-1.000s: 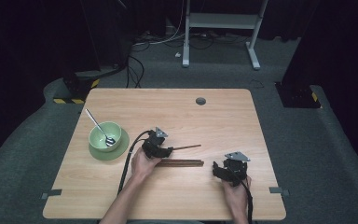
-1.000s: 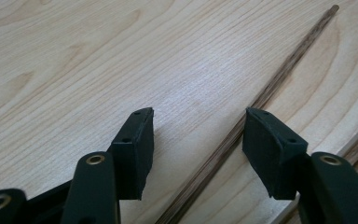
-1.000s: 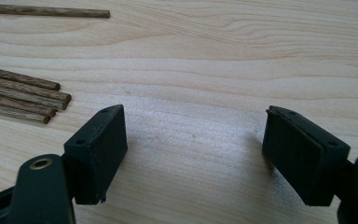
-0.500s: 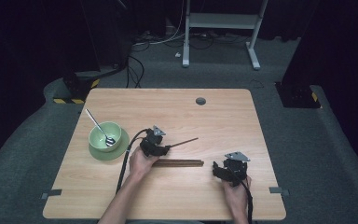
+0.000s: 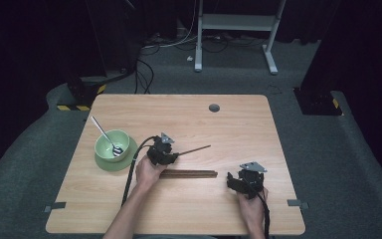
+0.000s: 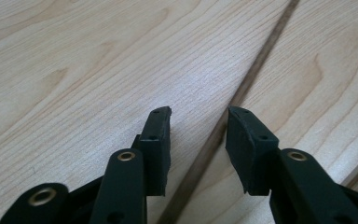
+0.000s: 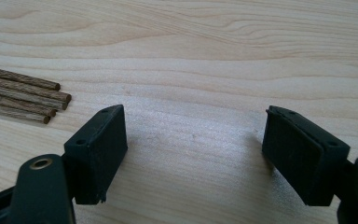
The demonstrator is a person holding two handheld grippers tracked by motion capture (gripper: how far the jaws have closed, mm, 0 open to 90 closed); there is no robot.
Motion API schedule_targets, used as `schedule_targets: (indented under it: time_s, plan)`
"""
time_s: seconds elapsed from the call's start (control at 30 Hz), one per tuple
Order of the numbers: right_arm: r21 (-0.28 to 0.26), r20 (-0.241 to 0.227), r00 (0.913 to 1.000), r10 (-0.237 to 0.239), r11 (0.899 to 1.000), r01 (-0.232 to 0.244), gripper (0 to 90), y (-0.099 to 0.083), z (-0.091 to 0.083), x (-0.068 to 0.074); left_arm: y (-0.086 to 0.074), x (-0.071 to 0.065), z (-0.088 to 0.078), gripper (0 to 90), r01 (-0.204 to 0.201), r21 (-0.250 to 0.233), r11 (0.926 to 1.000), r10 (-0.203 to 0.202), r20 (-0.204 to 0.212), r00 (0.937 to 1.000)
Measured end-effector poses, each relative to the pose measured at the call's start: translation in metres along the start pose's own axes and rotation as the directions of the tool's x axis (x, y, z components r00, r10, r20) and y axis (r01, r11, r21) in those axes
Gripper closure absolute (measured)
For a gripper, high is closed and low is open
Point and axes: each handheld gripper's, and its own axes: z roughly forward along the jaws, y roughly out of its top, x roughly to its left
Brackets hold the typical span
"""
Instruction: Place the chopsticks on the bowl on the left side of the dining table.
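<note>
At the near edge of the wooden tabletop (image 5: 238,129), a person's right hand holds the right hand-held gripper (image 5: 233,181) at about five o'clock from the table's centre, its jaws standing wide apart over bare wood with nothing between them. In the right gripper view the blunt ends of a bundle of dark wooden chopsticks (image 7: 25,99) lie at ten o'clock from those jaws, well clear of the pads. On the tabletop the bundle (image 5: 189,174) rests flat between the two hands, running toward three o'clock from the left hand (image 5: 148,172). The left hand-held gripper (image 5: 175,156) sits just beyond the bundle, near seven o'clock from the centre, and a single chopstick (image 5: 195,149) reaches out from its jaws toward two o'clock. In the left gripper view that single chopstick (image 6: 251,79) runs up between the two black pads; the jaws have just been closing around it but stand partly apart, and a gap shows on each side of the stick. Farther off, at nine o'clock, a green bowl (image 5: 110,144) stands on a green saucer (image 5: 104,162) with a metal spoon (image 5: 105,135) leaning in it. A round grommet hole (image 5: 214,107) marks the far side at twelve o'clock.
</note>
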Motion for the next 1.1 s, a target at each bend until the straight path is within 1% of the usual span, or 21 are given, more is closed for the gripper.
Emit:
schedule_targets:
  time_s: [0.03, 0.17, 0.2, 0.23, 0.3, 0.33, 0.43, 0.53, 0.7, 0.8, 0.9, 1.1]
  plan:
    - [0.000, 0.000, 1.0000, 0.000, 1.000, 0.000, 21.2, 0.000, 0.000, 0.000, 0.000, 0.001, 0.000, 61.3, -0.006, 0.003, 1.0000, 0.006, -0.002, 1.0000]
    - [0.000, 0.000, 1.0000, 0.000, 1.000, 0.000, 21.2, 0.000, 0.000, 0.000, -0.001, 0.005, -0.001, 62.7, 0.004, -0.003, 1.0000, -0.004, -0.010, 0.9999]
    - [0.000, 0.000, 1.0000, 0.000, 1.000, 0.000, 21.2, 0.000, 0.000, 0.000, -0.001, 0.005, -0.001, 63.0, 0.012, -0.004, 0.9999, -0.012, -0.010, 0.9999]
    - [0.000, 0.000, 1.0000, 0.000, 1.000, 0.000, 21.2, 0.000, 0.000, 0.000, -0.001, 0.006, -0.001, 63.2, 0.007, -0.003, 1.0000, -0.007, -0.013, 0.9999]
    - [0.000, -0.001, 1.0000, -0.001, 1.000, 0.001, 21.2, 0.000, 0.000, 0.000, -0.002, 0.006, -0.001, 63.7, 0.015, -0.002, 0.9999, -0.015, -0.013, 0.9998]
    - [0.000, 0.000, 1.0000, 0.000, 1.000, 0.000, 21.2, 0.000, 0.000, 0.000, -0.002, 0.007, -0.002, 63.9, 0.010, -0.001, 0.9999, -0.010, -0.016, 0.9998]
    - [0.000, 0.000, 1.0000, 0.000, 1.000, 0.000, 21.2, 0.000, 0.000, 0.000, -0.003, 0.008, -0.002, 64.8, 0.016, -0.005, 0.9999, -0.016, -0.013, 0.9998]
    - [0.000, 0.000, 1.0000, 0.000, 1.000, 0.000, 21.2, 0.000, 0.000, 0.000, -0.004, 0.011, -0.003, 67.3, 0.012, -0.006, 0.9999, -0.012, -0.018, 0.9998]
    - [-0.001, -0.002, 1.0000, -0.004, 1.000, 0.004, 21.3, 0.000, 0.000, 0.000, -0.004, 0.012, -0.003, 70.9, 0.020, -0.005, 0.9998, -0.020, -0.023, 0.9995]
    - [-0.001, -0.002, 1.0000, -0.003, 1.000, 0.003, 21.3, 0.000, 0.000, 0.000, -0.005, 0.014, -0.004, 73.1, 0.016, -0.002, 0.9999, -0.016, -0.028, 0.9995]
    - [-0.001, -0.002, 1.0000, -0.003, 1.000, 0.003, 21.3, 0.000, 0.000, 0.000, -0.007, 0.016, -0.005, 74.8, 0.026, -0.007, 0.9996, -0.026, -0.029, 0.9992]
    - [-0.001, -0.002, 1.0000, -0.003, 1.000, 0.003, 21.3, 0.000, 0.000, 0.000, -0.007, 0.018, -0.005, 76.4, 0.017, -0.005, 0.9998, -0.017, -0.031, 0.9994]
